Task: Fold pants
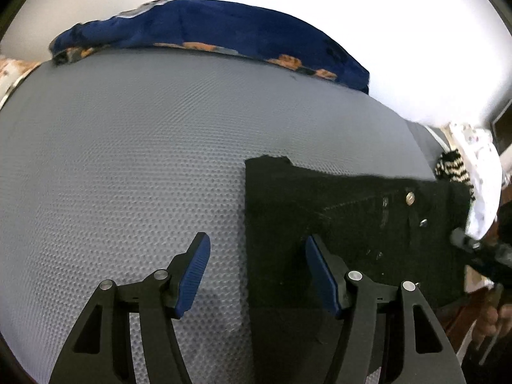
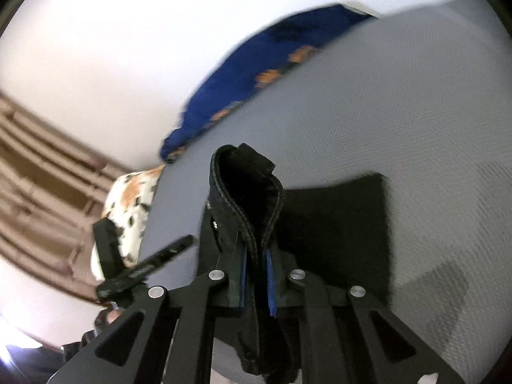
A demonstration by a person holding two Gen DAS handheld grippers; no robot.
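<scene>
black pants pinched at one edge, half lying on the grey surface

the pants (image 1: pixel 345 224) are black denim, thick and soft, with doubled seams and a metal button and rivets near the waist. they look fairly heavy for cloth: they will sag and drag rather than float, and the weave should not slip between ribbed pads. most of the garment lies flat on the dimpled grey surface (image 1: pixel 128 160), toward the right side of the left wrist view. one stitched edge of it stands up in a loop in the right wrist view, lifted off the surface.

the right tool (image 2: pixel 256 275) is closed on that stitched edge, its blue pads pressing the cloth from both sides. a thick hem or waistband like this is, i would judge, the best place to hold, since the layered seam gives the pads something to bite. the left tool (image 1: pixel 256 272) hangs open just above the pants' near edge, one pad over bare surface, the other over the cloth, gripping nothing.

beyond, a blue blanket (image 1: pixel 224 28) with orange patches lies along the far edge, and a white spotted cloth (image 1: pixel 480 172) and a striped piece sit at the right.

no brand, label or readable writing shows anywhere; the button is too small to read.
</scene>
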